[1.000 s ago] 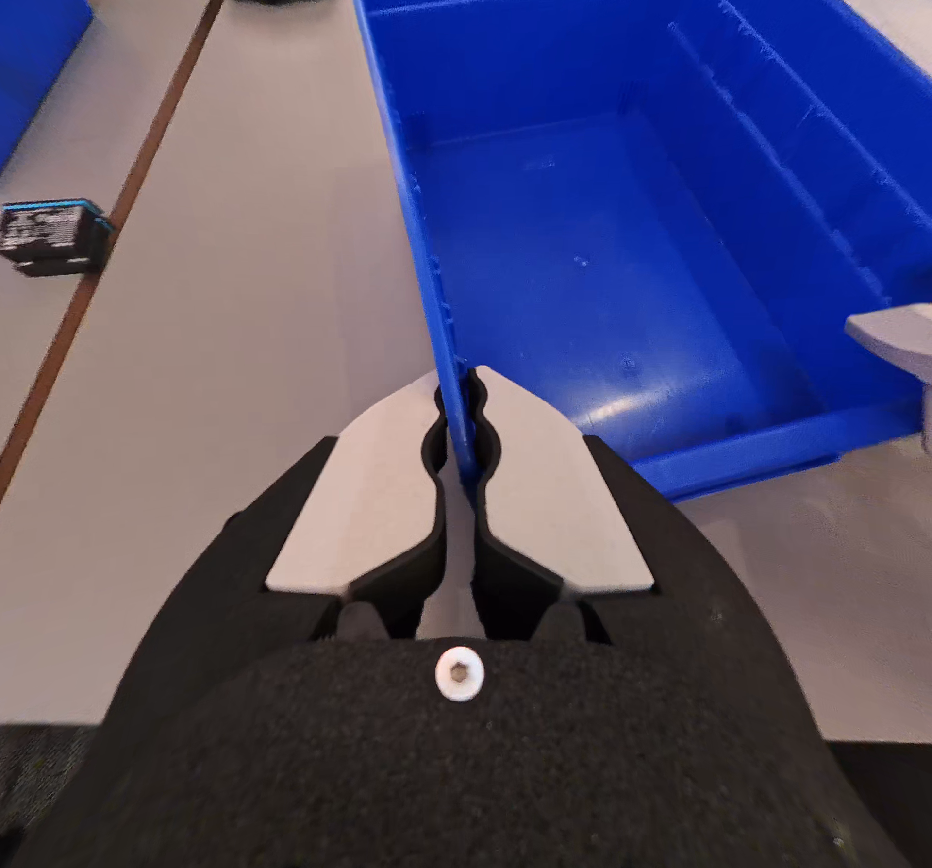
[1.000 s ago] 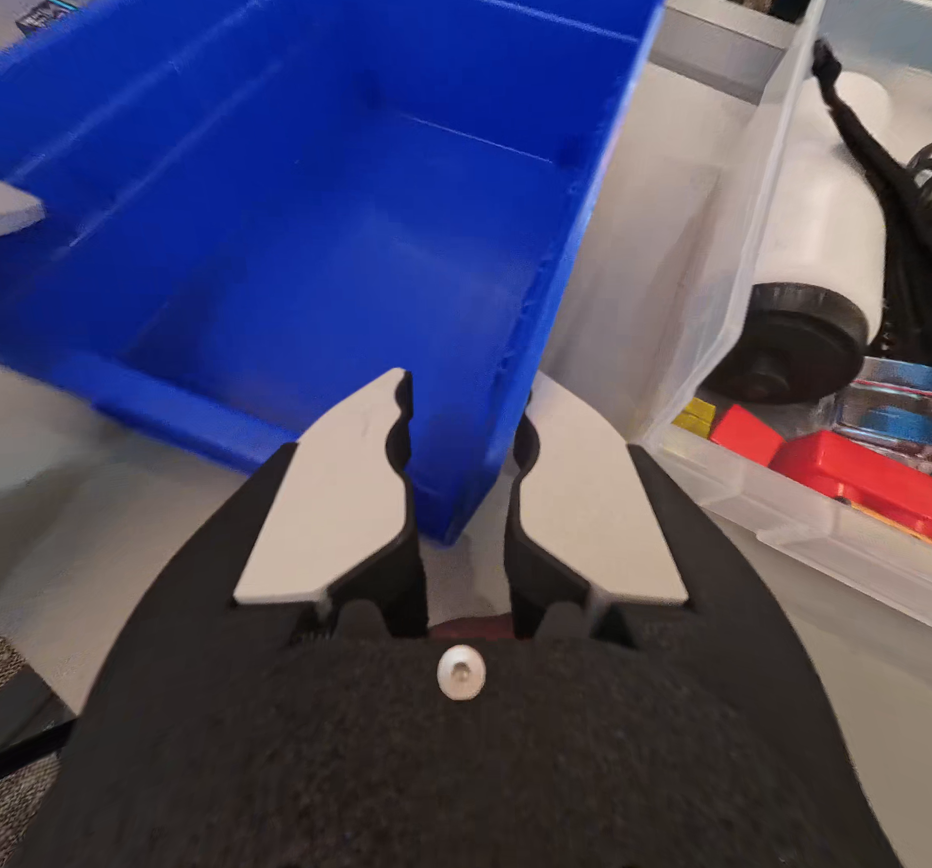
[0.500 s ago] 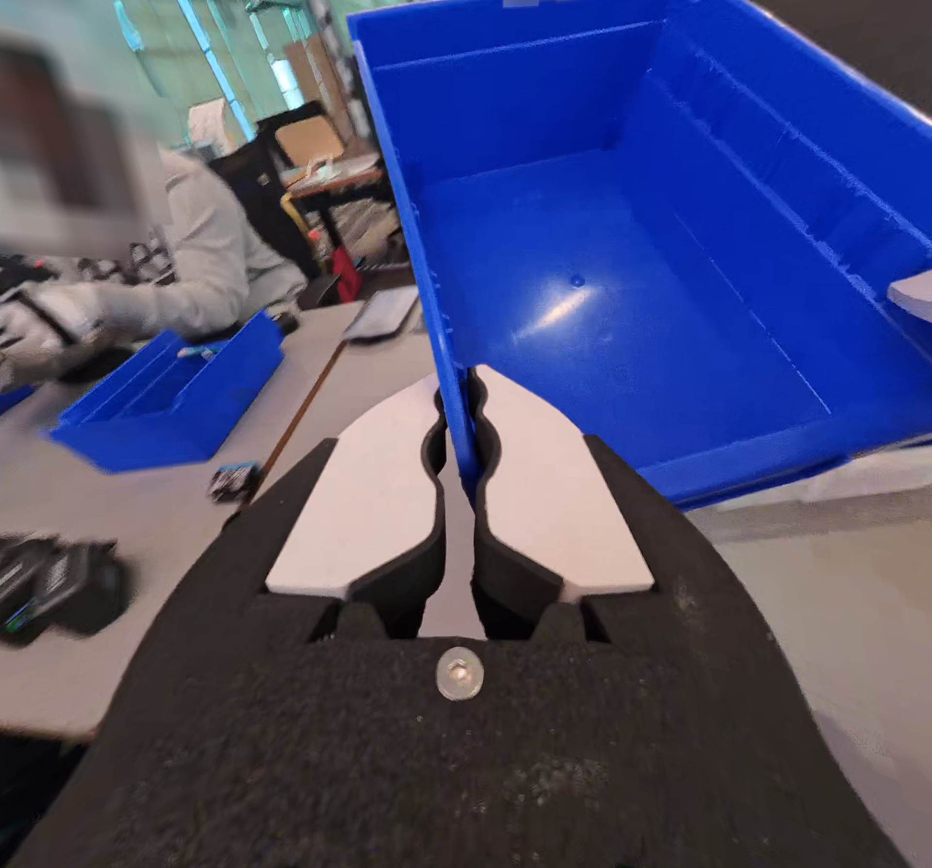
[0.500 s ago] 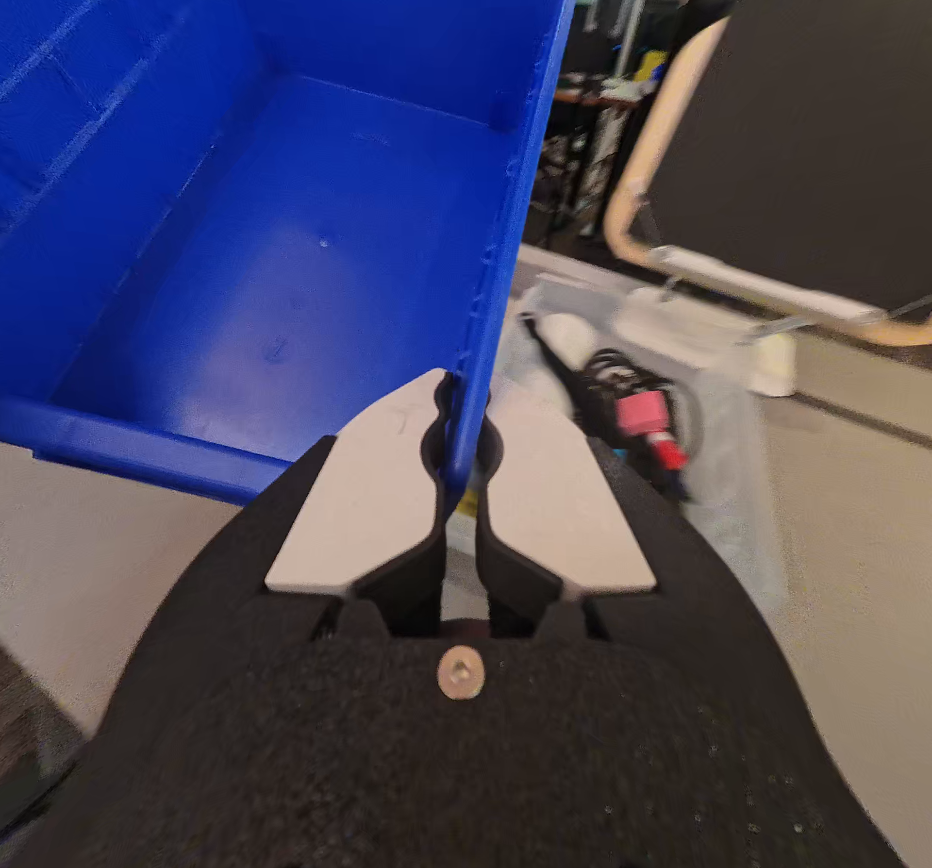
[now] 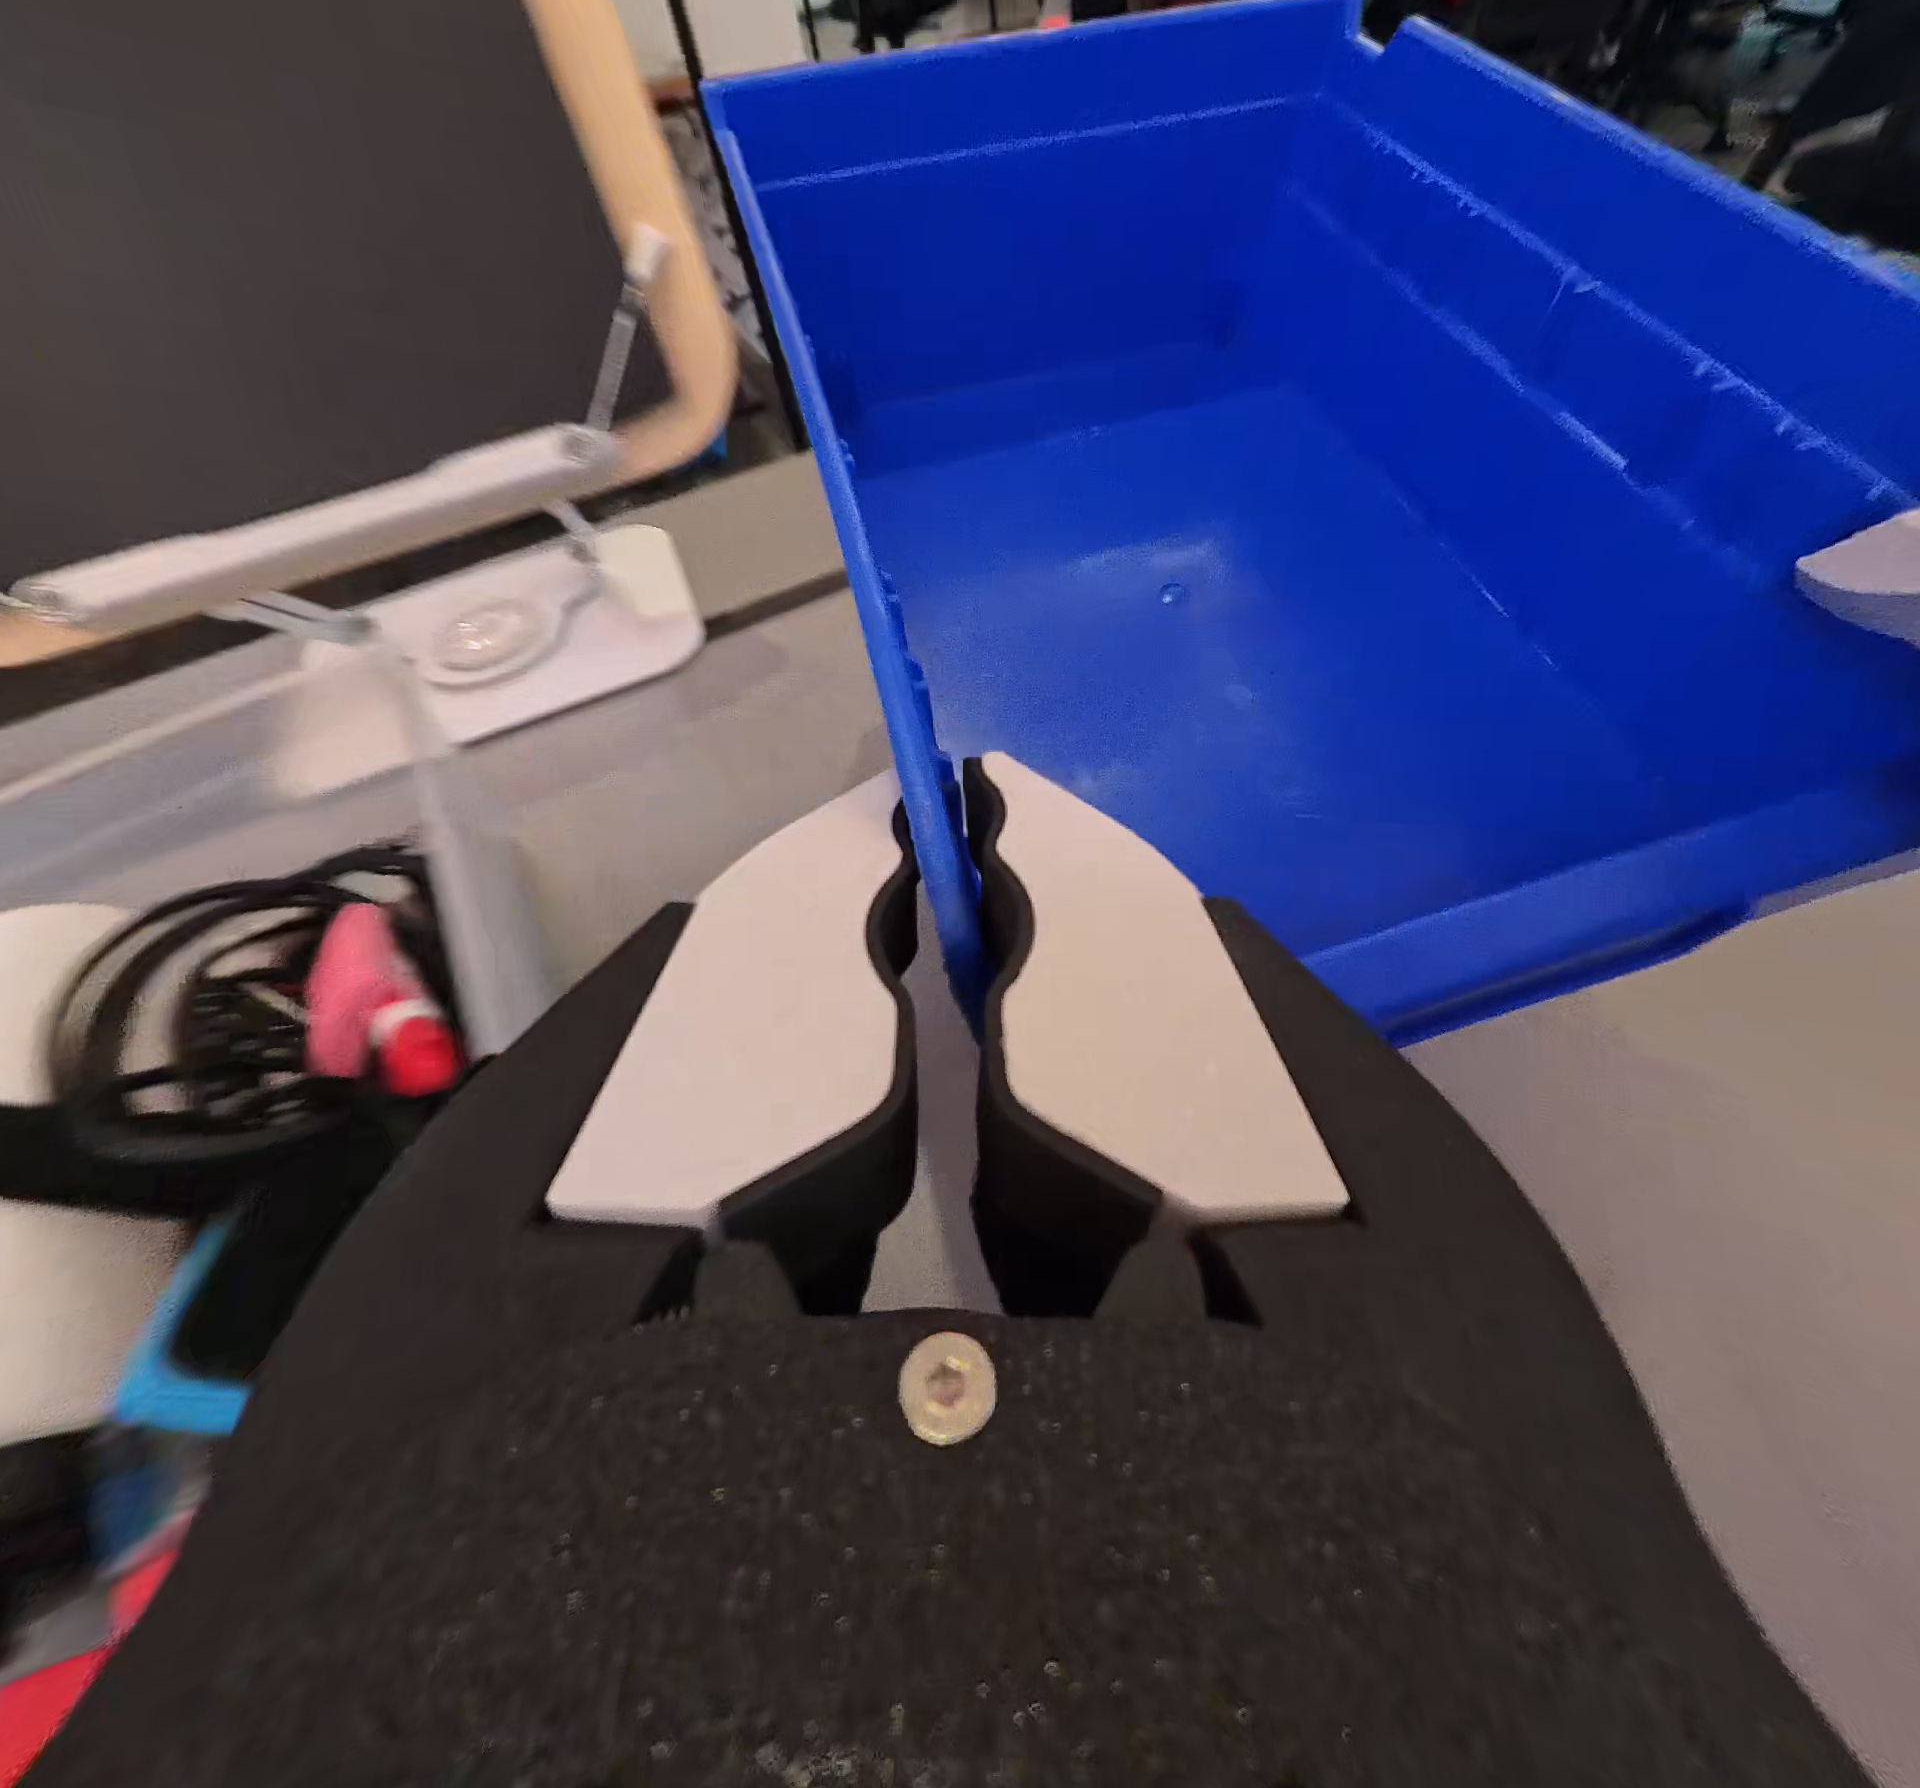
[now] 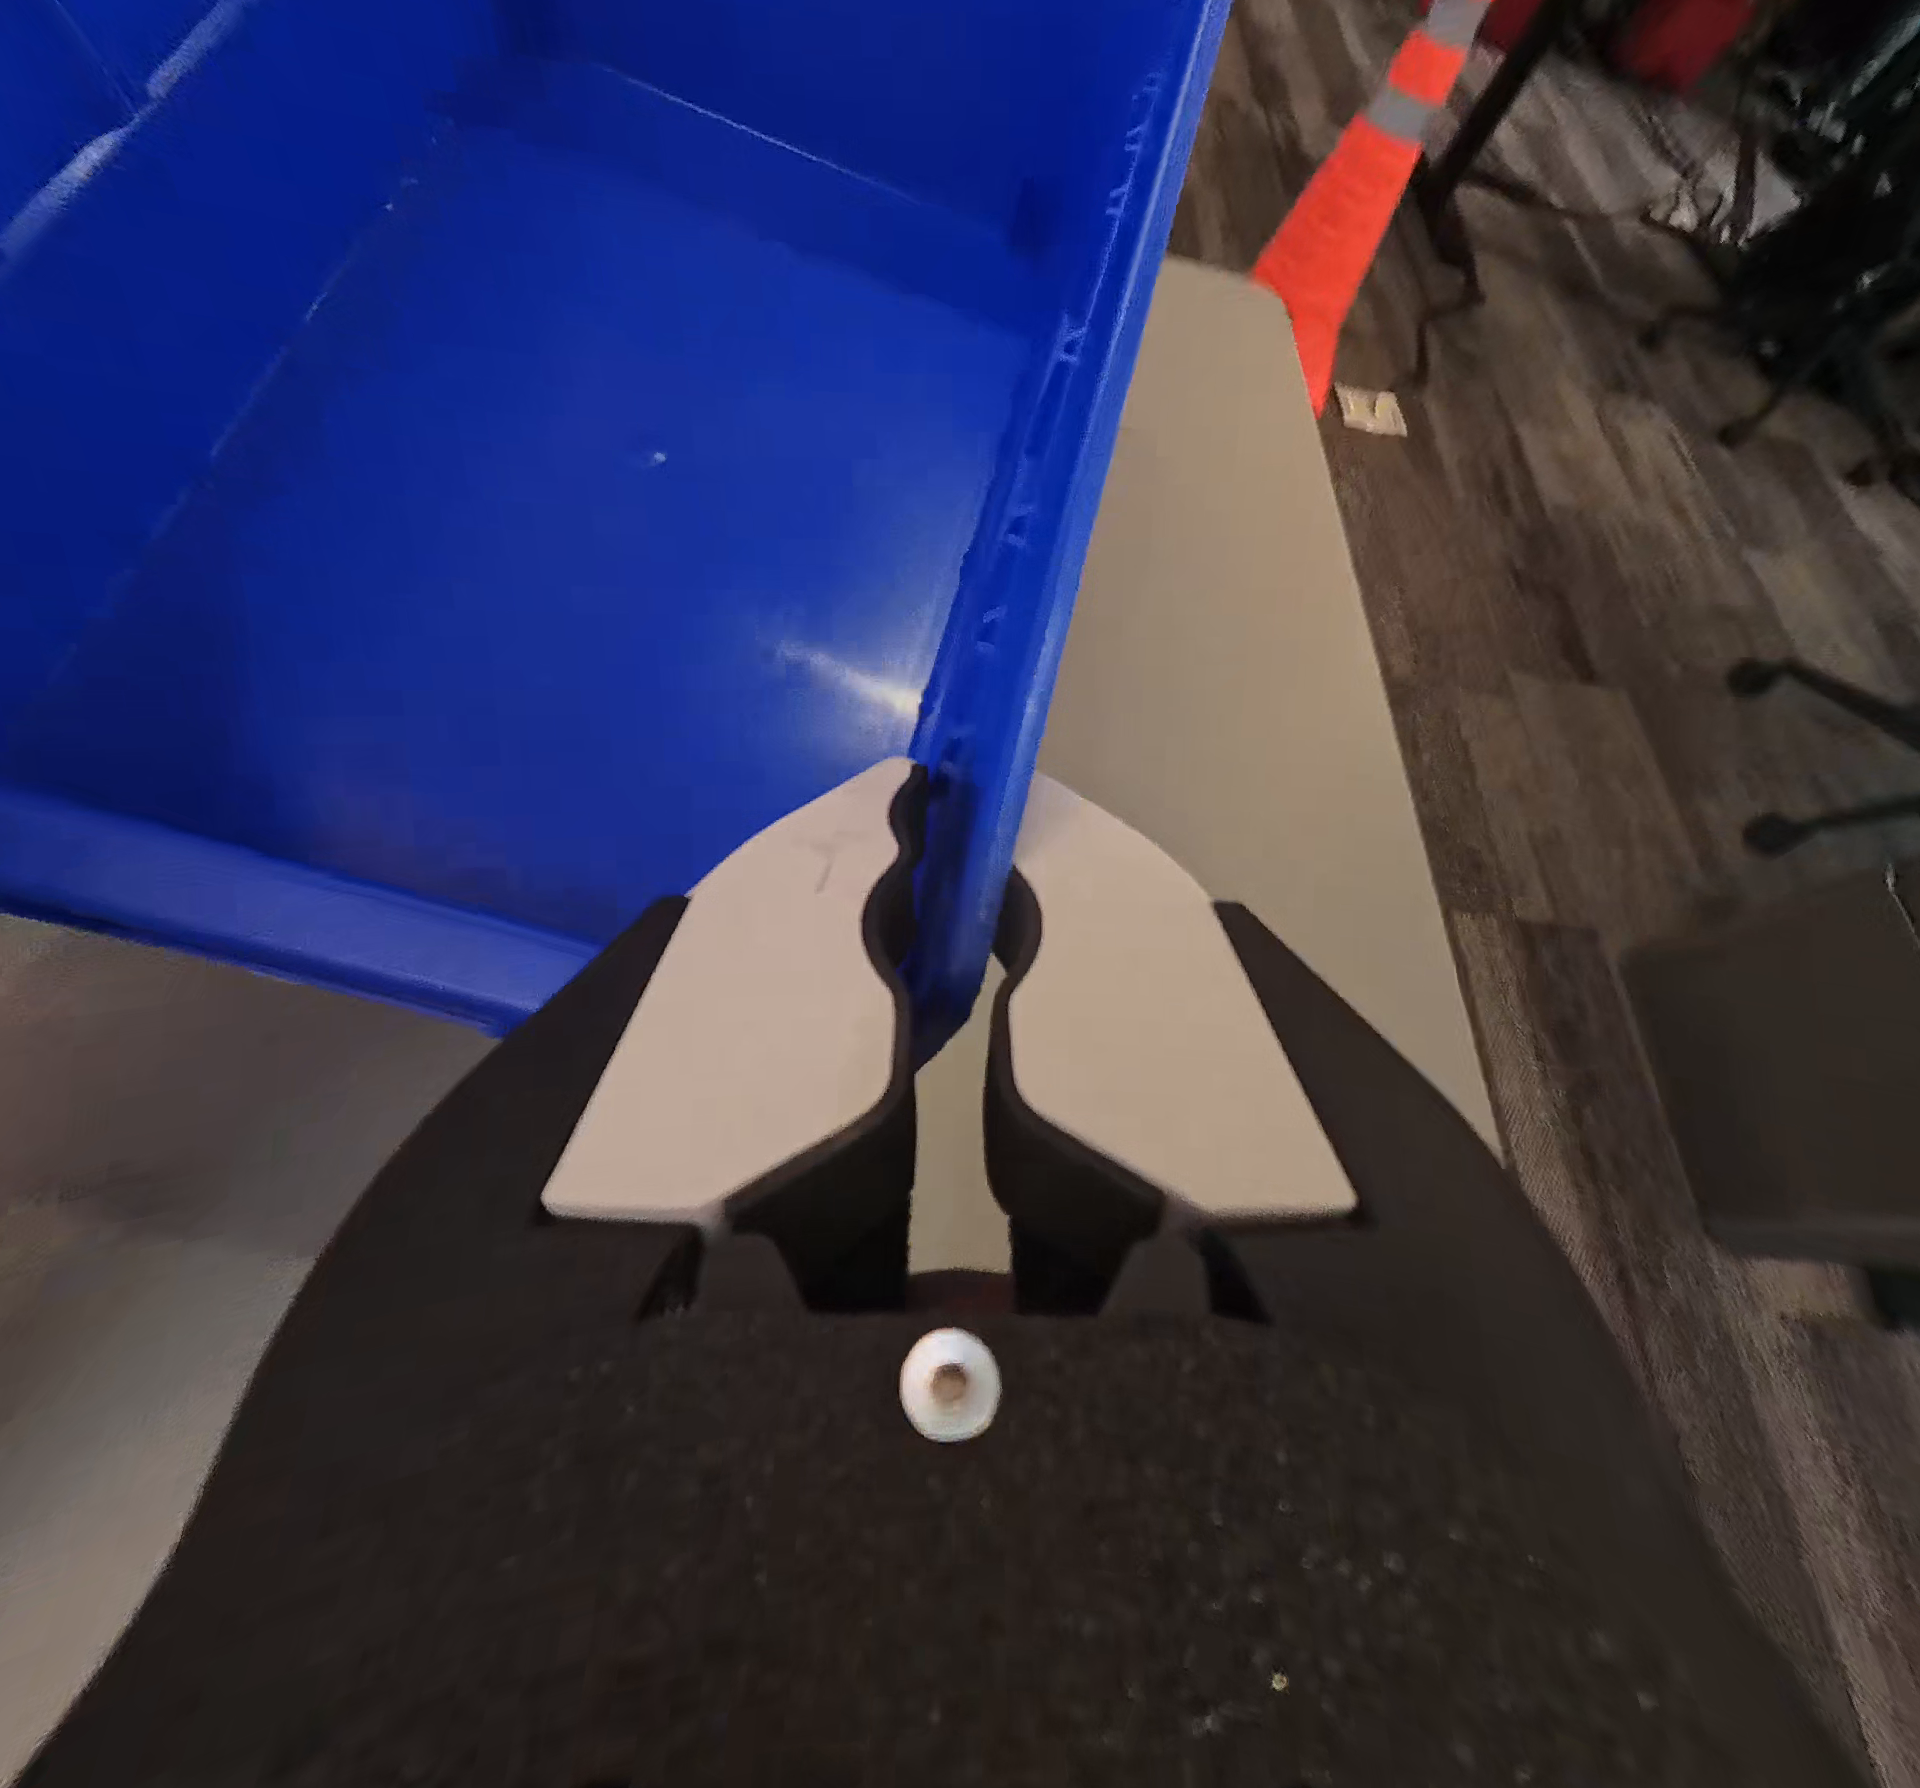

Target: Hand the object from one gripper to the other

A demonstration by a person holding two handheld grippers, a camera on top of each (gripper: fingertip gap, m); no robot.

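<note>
Handover mid-step, judged from both pairs of tongs gripping the same blue plastic bin at once; neither has let go yet.

Left wrist view: left tongs (image 5: 940, 782) nearly closed, clamped on the bin's left side wall close to the near corner, wall edge pinched between the grey pads. Blue storage bin (image 5: 1299, 543) empty inside, tilted, held up off the grey desk (image 5: 1662, 1219). Grey fingertip of the right tongs (image 5: 1860, 580) pokes in at the far right edge over the opposite wall. Left of the bin: white lamp base (image 5: 561, 626), a coil of black cable (image 5: 208, 1000) with a pink-red piece (image 5: 364, 990), blurred.

Right wrist view: right tongs (image 6: 956, 782) nearly closed too, clamped on the bin's right side wall (image 6: 1049, 491) near the front corner; wall sits between the pads, slightly skewed. Bin hangs over the desk end (image 6: 1226, 595). Beyond it wood-look floor (image 6: 1558, 647) and an orange traffic cone (image 6: 1371, 149).

Next move, as I read it: one pair must open and back off the wall while the other keeps a firm pinch. Which gives and which takes I cannot tell. Risk: a single-corner grip on a wide bin may let it swing or slip.
</note>
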